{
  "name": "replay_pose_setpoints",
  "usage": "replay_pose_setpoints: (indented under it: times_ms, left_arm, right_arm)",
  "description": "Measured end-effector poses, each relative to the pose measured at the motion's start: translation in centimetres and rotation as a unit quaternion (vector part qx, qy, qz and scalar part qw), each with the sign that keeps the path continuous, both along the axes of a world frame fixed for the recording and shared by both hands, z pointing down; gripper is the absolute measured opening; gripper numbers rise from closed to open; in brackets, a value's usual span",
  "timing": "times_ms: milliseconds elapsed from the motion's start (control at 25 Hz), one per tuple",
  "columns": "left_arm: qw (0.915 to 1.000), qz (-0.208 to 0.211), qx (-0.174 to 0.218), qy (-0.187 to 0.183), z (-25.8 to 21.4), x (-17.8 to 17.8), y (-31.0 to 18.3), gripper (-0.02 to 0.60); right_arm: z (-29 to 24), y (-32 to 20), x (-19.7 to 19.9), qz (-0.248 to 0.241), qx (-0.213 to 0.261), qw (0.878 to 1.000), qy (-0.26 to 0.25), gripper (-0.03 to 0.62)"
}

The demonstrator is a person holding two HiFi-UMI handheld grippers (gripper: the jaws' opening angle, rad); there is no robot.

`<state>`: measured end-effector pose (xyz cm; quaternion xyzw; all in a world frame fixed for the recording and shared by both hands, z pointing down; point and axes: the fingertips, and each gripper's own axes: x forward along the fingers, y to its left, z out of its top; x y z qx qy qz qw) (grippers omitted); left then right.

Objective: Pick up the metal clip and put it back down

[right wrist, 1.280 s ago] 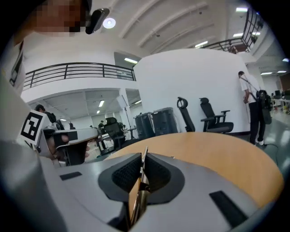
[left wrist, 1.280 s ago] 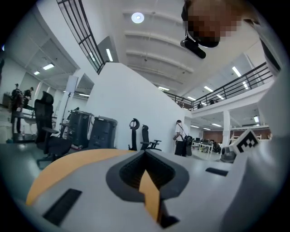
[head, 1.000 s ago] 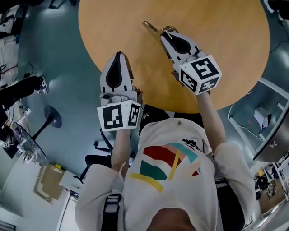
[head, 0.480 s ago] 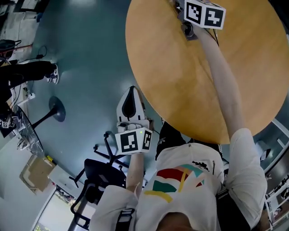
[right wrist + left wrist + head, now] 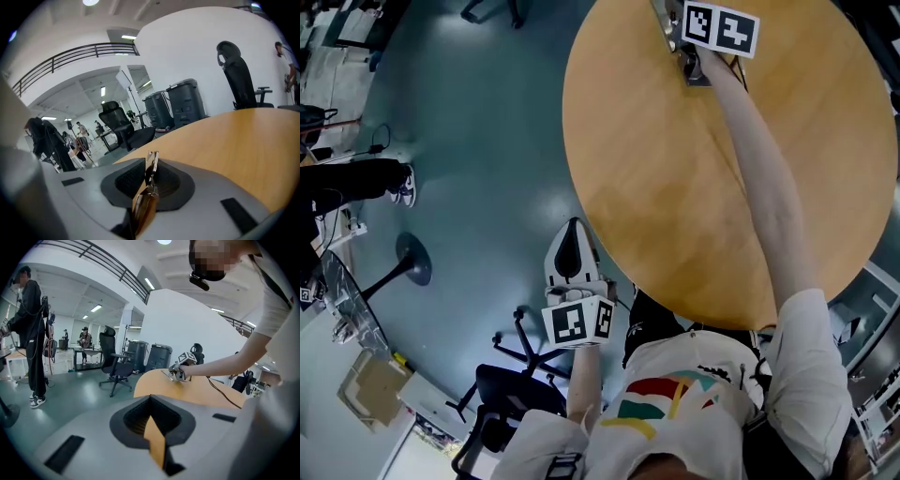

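Pinching the metal clip in the right gripper, jaws pressing nearly together on it, at the lower centre of the right gripper view. Showing the clip edge-on there, its silver end sticking up past the jaw tips. Reaching far across the round wooden table with the bare arm stretching toward the top edge of the head view, the marker cube sitting right at that edge. Keeping the clip low over the far part of the tabletop, as seen at the middle right of the left gripper view; not possible to tell whether touching the wood or just above it.

Hanging the left gripper off the table, over the blue-grey floor at the lower centre of the head view, just beside the table's near rim. Jaws closing together with nothing between them. Pointing toward an office chair and a person standing at the left side of the left gripper view.
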<state>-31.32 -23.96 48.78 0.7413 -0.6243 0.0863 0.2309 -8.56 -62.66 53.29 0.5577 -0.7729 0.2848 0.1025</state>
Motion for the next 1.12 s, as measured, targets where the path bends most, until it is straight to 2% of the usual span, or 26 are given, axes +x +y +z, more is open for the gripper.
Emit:
replay_pose_setpoints:
  times_ms: [280, 320, 400, 440, 600, 720, 920, 1000, 1120]
  left_arm:
    - [0.9999, 0.011, 0.011, 0.001, -0.9, 0.8, -1.3, 0.043]
    - [0.9998, 0.013, 0.013, -0.001, -1.1, 1.0, -1.4, 0.043]
    - [0.9997, 0.016, 0.015, -0.004, -1.5, 1.3, -1.8, 0.043]
    - [0.9997, 0.017, 0.016, -0.005, -1.7, 1.5, -2.0, 0.043]
    - [0.9996, 0.022, 0.02, -0.003, -2.5, 2.3, -2.1, 0.043]
    - [0.9993, 0.028, 0.023, -0.001, -2.9, 3.1, -2.1, 0.043]
    - [0.9985, 0.042, 0.034, 0.006, -4.2, 4.2, -3.0, 0.043]
    - [0.9977, 0.048, 0.047, 0.01, -5.0, 4.8, -2.9, 0.043]
    - [0.9954, 0.062, 0.072, 0.015, -7.4, 6.3, -2.2, 0.043]
  right_arm:
    - [-0.7, 0.0, 0.8, -0.009, 0.004, 0.999, 0.051, 0.038]
    - [-0.6, 0.1, 0.9, -0.009, 0.004, 0.998, 0.063, 0.056]
    - [-0.6, -0.1, 1.3, -0.01, 0.009, 0.996, 0.091, 0.213]
    - [-0.7, -0.3, 1.5, -0.008, 0.016, 0.995, 0.1, 0.25]
    - [-1.5, -0.5, 2.7, 0.01, 0.035, 0.993, 0.113, 0.261]
    - [-2.6, -0.9, 3.4, 0.014, 0.056, 0.986, 0.153, 0.339]
    - [-6.9, 0.1, 0.8, -0.037, 0.127, 0.977, 0.165, 0.339]
    - [-8.6, 2.6, -1.2, -0.065, 0.153, 0.973, 0.163, 0.337]
    - [-11.4, 8.2, -3.5, -0.103, 0.169, 0.967, 0.16, 0.337]
